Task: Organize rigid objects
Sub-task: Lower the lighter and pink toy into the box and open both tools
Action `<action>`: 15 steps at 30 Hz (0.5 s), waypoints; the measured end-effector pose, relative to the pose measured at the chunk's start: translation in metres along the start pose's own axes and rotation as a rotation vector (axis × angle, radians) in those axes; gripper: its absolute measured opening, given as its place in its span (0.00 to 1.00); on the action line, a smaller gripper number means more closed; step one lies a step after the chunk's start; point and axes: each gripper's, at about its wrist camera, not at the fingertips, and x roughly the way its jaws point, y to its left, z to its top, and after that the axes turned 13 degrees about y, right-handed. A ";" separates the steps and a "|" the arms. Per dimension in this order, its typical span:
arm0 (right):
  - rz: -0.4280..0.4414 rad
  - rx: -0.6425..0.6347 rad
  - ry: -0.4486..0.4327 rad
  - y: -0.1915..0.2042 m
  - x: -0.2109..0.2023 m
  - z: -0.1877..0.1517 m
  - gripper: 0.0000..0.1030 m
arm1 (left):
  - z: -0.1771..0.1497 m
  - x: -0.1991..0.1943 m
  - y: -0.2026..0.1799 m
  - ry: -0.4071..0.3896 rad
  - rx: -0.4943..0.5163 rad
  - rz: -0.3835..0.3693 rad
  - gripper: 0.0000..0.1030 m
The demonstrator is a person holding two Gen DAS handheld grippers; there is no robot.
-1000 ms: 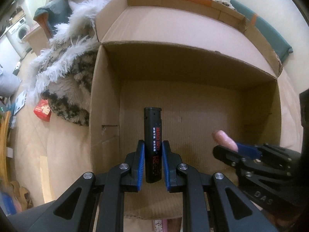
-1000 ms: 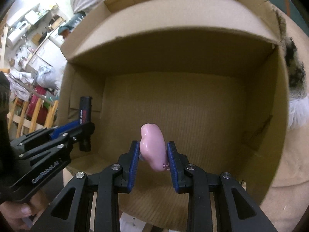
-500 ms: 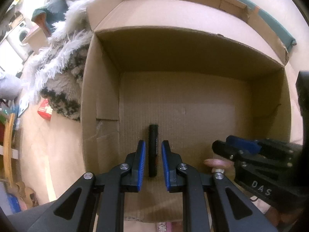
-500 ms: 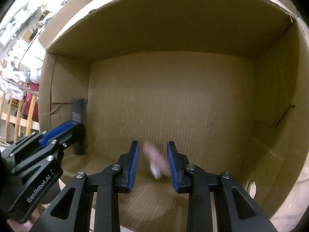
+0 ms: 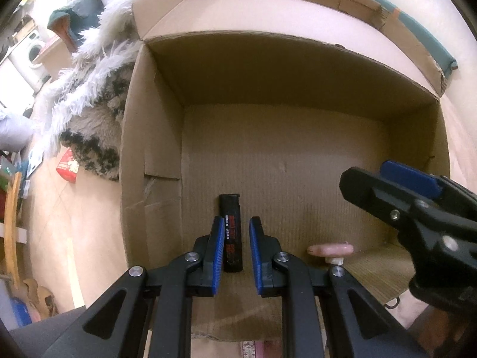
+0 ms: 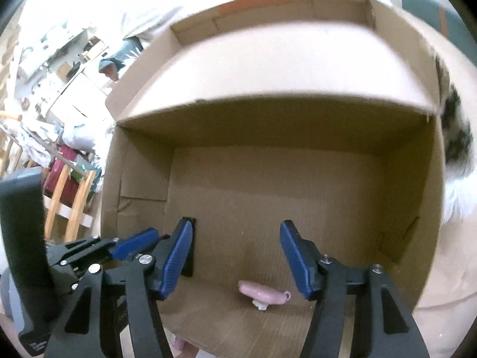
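Cardboard box [image 5: 155,137] fills both views, open-topped with its flaps folded out, and on its ribbed brown floor lie a black lighter [image 5: 232,232] with red print and, well to its right, a small pink toy [image 5: 330,250] on a white stub. The left gripper [image 5: 234,252] hangs over the lighter with its blue pads parted and clear of it, while the right gripper [image 6: 235,261] stands spread wide above the pink toy [image 6: 263,295], gripping nothing. Outside the box a shaggy white-and-dark rug [image 5: 89,101] and a small red carton [image 5: 67,167] lie on pale floor, with a washing machine [image 5: 32,52] far off.
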 end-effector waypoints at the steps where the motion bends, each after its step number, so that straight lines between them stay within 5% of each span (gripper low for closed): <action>1: -0.003 0.003 -0.006 0.000 -0.001 0.000 0.71 | 0.000 0.000 0.000 0.002 0.001 -0.002 0.17; 7: 0.017 0.035 -0.009 -0.009 -0.003 0.000 0.72 | 0.001 0.000 0.002 -0.012 0.011 -0.013 0.57; 15: 0.019 0.046 -0.026 -0.011 -0.011 0.000 0.72 | 0.001 -0.009 -0.001 -0.039 0.026 -0.002 0.57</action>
